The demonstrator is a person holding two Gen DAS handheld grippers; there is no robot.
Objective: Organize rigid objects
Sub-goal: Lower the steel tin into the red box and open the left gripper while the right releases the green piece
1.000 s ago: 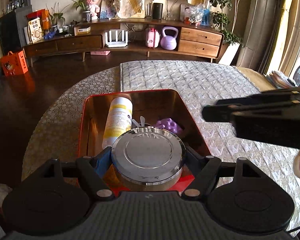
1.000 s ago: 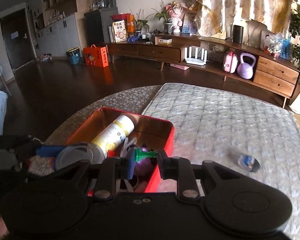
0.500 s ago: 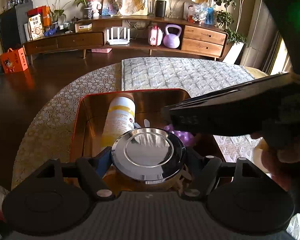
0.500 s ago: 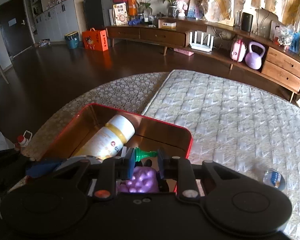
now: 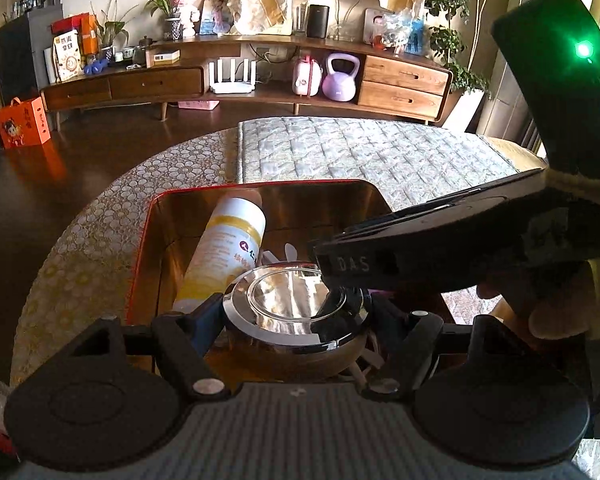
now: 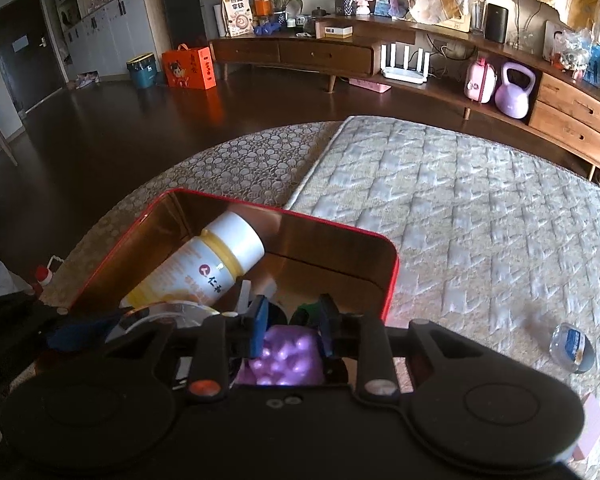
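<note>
Only right wrist view shows clear capsule (image 6: pixel 572 347) on quilted mat (image 6: pixel 460 208)

Bottle (image 6: pixel 204 268) lying in tin (image 6: pixel 388 276) (left side), knobbly ball (image 6: pixel 286 360) right of it, tin on table (image 6: pixel 460 208)

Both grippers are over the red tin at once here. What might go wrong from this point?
The right gripper overhangs the round metal container clamped by the left gripper; lifting either could knock them together. The tin is crowded: the green piece released by the right gripper may wedge against the purple toy or bottle.
</note>
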